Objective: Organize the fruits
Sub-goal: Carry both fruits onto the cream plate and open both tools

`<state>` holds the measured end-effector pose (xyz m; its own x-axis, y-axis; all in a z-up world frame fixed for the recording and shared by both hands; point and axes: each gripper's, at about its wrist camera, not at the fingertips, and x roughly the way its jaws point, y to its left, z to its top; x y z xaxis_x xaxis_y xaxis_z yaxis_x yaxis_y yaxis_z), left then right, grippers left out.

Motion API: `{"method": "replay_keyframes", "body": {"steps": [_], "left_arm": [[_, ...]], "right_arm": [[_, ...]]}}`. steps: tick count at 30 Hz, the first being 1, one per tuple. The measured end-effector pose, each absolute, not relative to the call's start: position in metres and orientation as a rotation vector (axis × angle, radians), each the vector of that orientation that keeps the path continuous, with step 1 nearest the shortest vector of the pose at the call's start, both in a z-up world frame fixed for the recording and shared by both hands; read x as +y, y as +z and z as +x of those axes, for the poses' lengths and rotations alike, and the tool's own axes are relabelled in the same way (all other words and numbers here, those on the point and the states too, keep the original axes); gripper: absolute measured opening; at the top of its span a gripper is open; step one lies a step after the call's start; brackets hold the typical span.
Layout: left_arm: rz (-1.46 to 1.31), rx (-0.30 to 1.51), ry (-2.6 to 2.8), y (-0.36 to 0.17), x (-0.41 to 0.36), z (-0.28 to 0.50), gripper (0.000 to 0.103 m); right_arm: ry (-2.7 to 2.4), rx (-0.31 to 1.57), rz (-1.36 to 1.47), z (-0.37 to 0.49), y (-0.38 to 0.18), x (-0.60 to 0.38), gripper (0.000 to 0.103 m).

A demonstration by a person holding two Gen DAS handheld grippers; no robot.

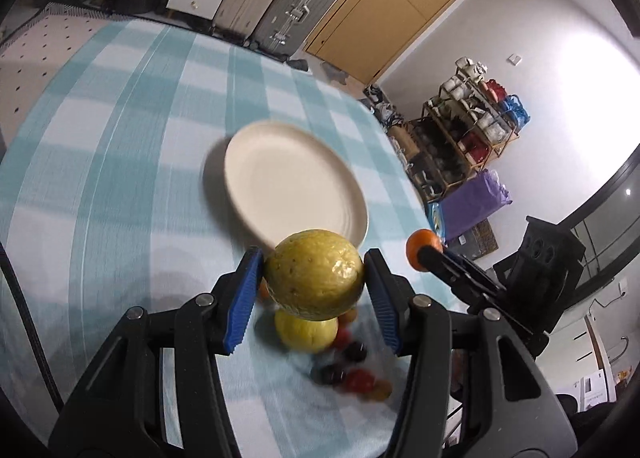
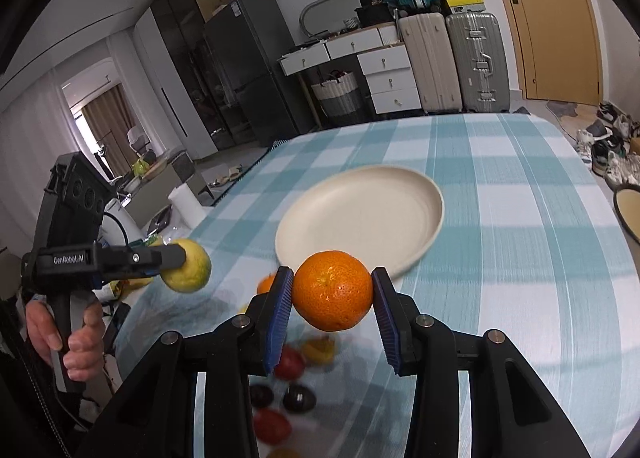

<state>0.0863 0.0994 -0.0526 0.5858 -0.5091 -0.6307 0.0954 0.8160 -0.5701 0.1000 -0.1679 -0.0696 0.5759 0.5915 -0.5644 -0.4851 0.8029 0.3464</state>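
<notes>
Your left claw [image 1: 314, 278] is clamped on a yellow lemon [image 1: 314, 273], your right claw [image 2: 332, 292] on an orange [image 2: 332, 290]; both fruits hang just short of the cream plate [image 2: 424, 226] on the table [image 2: 520, 258]. They look firm, light and round, likely to roll, so keep the pads across their widest middle and set them well inside the rim.
</notes>
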Motion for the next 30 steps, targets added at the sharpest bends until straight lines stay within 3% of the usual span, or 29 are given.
{"method": "replay_keyframes", "body": {"steps": [14,30], "left_arm": [[-0.567,0.928,-0.408,-0.052,0.081,0.205,0.049],[-0.642,1.023,-0.402,-0.108,0.072,0.3,0.049]], "right_arm": [[0.626,0.724,0.176,0.188,-0.056,-0.157,0.041],[0.605,0.808,0.149,0.268,-0.107,-0.127,0.041]]}}
